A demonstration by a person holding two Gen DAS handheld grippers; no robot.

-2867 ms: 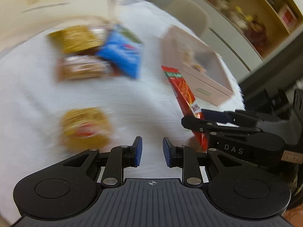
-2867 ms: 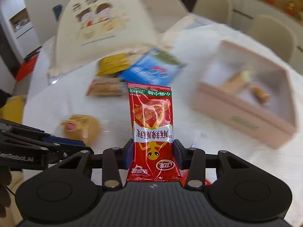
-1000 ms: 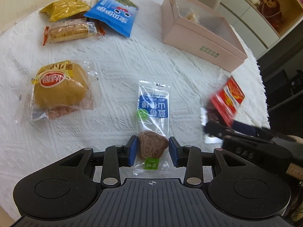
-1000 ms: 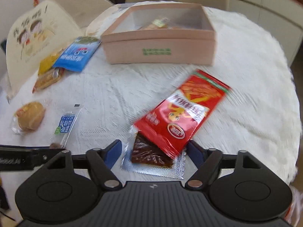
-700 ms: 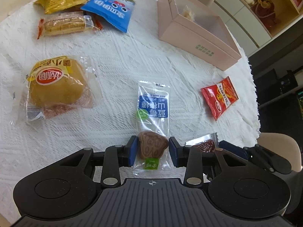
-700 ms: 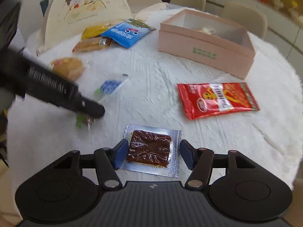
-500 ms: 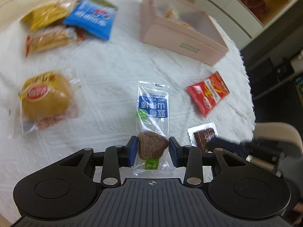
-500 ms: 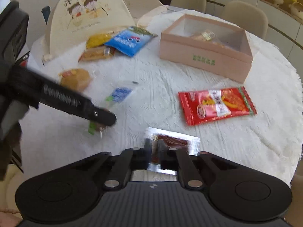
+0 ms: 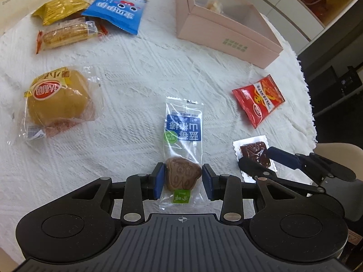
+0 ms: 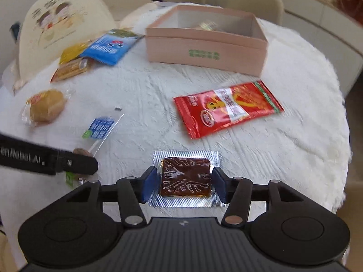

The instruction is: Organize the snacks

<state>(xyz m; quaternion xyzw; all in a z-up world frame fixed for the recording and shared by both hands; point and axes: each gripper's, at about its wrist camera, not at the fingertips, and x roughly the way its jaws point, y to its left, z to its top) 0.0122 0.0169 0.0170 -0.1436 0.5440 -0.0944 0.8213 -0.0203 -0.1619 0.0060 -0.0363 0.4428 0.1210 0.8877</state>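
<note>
**Both grippers straddle small packets, short of the pink box**

Your left gripper (image 9: 182, 180) has its blue pads on either side of the brown biscuit at the near end of the clear biscuit sachet (image 9: 183, 136). The pads look close to the biscuit, but you cannot tell whether they press on it. Your right gripper (image 10: 185, 182) has just been opening its jaws; they now stand on either side of the dark block in the foil-backed blister packet (image 10: 186, 178), pads close to its edges, contact not clear.

Take the pink box (image 9: 229, 38) as your landmark. Both packets lie on the white tablecloth (image 9: 127, 72), well on your side of it. The red snack pouch (image 10: 226, 110) lies between the blister packet and the box. The wrapped bun (image 9: 57, 100), the blue packet (image 9: 115, 8), the yellow packet (image 9: 61, 9) and the long wrapped cake (image 9: 65, 34) lie to the box's left.

Both packets look light. The sachet film is probably slippery and limp, so grip across the biscuit itself, gently, since it may crack. The blister's foil rim will likely bend; take it across the stiff block.
</note>
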